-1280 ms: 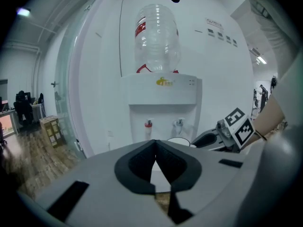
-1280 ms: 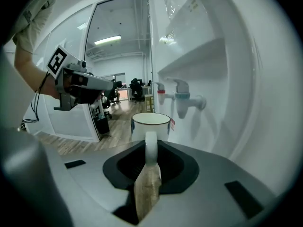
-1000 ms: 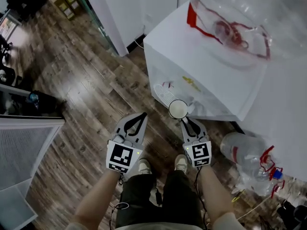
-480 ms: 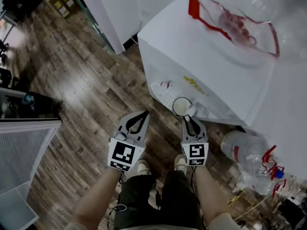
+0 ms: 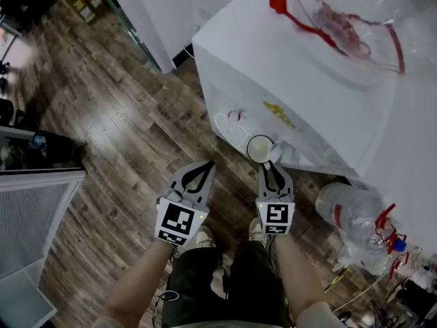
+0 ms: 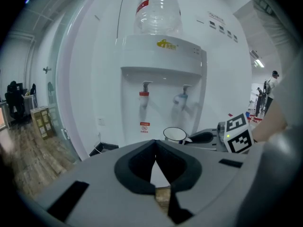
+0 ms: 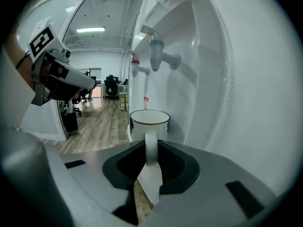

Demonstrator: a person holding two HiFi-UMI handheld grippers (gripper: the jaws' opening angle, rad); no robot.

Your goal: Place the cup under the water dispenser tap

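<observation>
Jaws of the right hand-held gripper (image 7: 150, 148) clamped the handle of the white cup (image 7: 149, 122), which hung upright close to the front of the water dispenser (image 7: 203, 89), lower than its blue tap (image 7: 156, 51). The left hand-held gripper (image 6: 155, 148) stood alongside, jaws together and empty, above the wooden floor (image 5: 116, 128).

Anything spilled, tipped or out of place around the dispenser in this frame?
One thing: a large clear water bottle appears to lie on its side on the floor beside the dispenser. The cup sits upright in the right tongs, held by its handle; no spill visible.
</observation>
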